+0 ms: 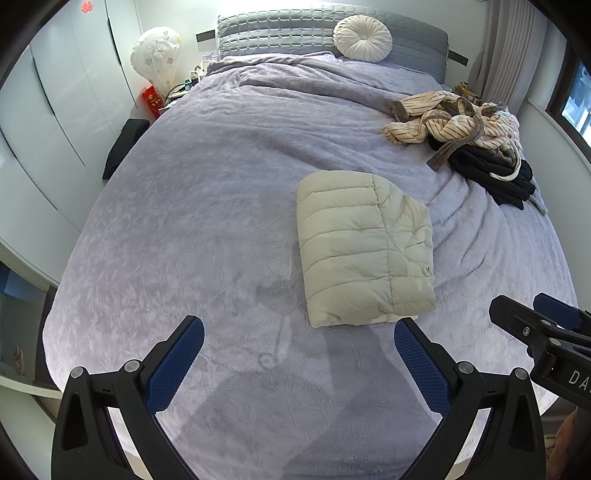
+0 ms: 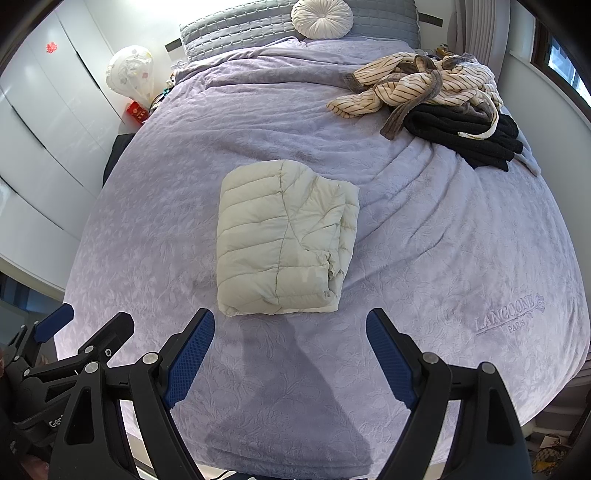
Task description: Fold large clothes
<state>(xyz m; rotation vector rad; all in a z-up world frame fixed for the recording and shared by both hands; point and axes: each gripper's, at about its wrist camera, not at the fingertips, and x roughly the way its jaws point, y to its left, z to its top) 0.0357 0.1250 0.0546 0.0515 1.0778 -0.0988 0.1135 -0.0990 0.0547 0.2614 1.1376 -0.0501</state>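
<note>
Cream puffer jacket [image 1: 364,247] [image 2: 284,236] is seen folded into a compact rectangle, lying flat on the lavender bedspread [image 1: 207,206] [image 2: 424,258] around mid-bed. It is located ahead of both sets of fingers, clear of them, nothing touched. Long axis is run roughly from foot toward headboard [image 1: 280,33]; the layered open edges are turned to the right, the smooth quilted panel to the left.

Left gripper [image 1: 299,354]: blue-padded fingers [image 1: 177,365] are spread wide, nothing held; the jacket's near edge is seen just beyond the right-hand finger.

Right gripper [image 2: 290,347]: fingers [image 2: 388,358] are likewise spread wide and empty, jacket nearly centred ahead.

A striped robe [image 1: 443,118] [image 2: 424,83] is heaped on dark clothing [image 1: 491,173] [image 2: 465,136] at the far right edge, well apart from the jacket. A round white cushion [image 1: 362,37] [image 2: 321,18] is leaned on the headboard.
</note>
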